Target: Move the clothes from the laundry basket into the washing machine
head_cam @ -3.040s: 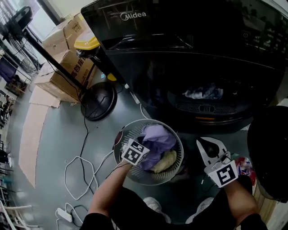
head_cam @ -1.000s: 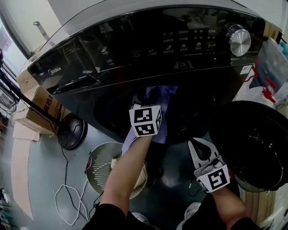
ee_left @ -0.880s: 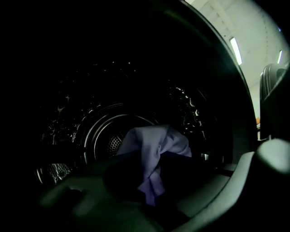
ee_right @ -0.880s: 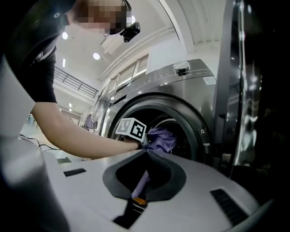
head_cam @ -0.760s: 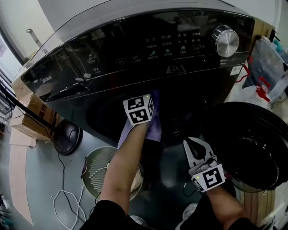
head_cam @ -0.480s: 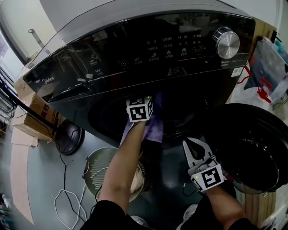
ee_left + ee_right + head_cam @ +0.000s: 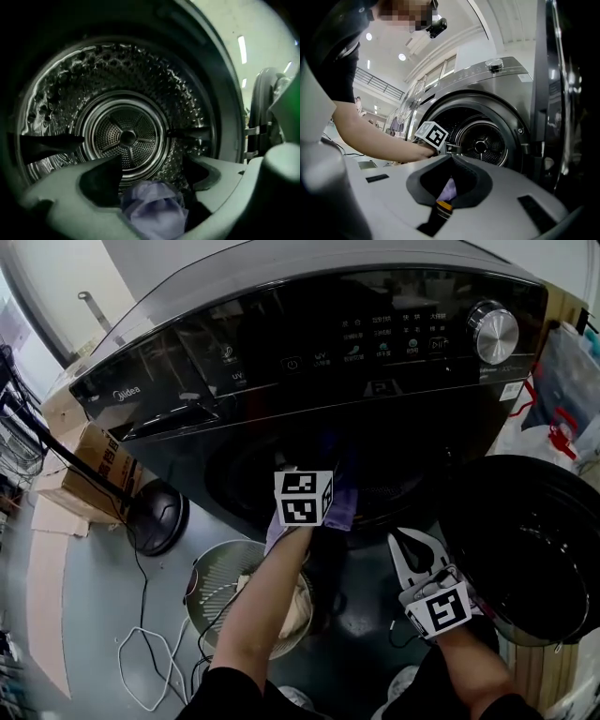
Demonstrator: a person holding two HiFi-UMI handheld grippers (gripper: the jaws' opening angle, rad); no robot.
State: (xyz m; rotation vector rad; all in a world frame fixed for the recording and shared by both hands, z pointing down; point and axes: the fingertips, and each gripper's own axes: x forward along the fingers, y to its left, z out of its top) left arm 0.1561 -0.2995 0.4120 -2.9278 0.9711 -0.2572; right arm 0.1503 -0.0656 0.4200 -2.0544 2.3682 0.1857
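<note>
The washing machine (image 7: 309, 343) bears "Midea"; its panel labels (image 7: 384, 334) seem illegible.

The black front-loading washing machine (image 7: 309, 343) fills the back, its round dark door (image 7: 525, 549) swung out at right. A crumpled lilac garment (image 7: 339, 507) lies at the drum's front lip. On the floor before the machine, left of the opening, sits the round grey slatted laundry basket (image 7: 211, 568). Brown cardboard boxes (image 7: 89, 460) stand farther left.

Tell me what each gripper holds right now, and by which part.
Nothing is gripped. The left gripper's jaws have just been opening; the purple garment lies loose between them, low at the mouth of the drum. The right gripper is shut and empty.
</note>
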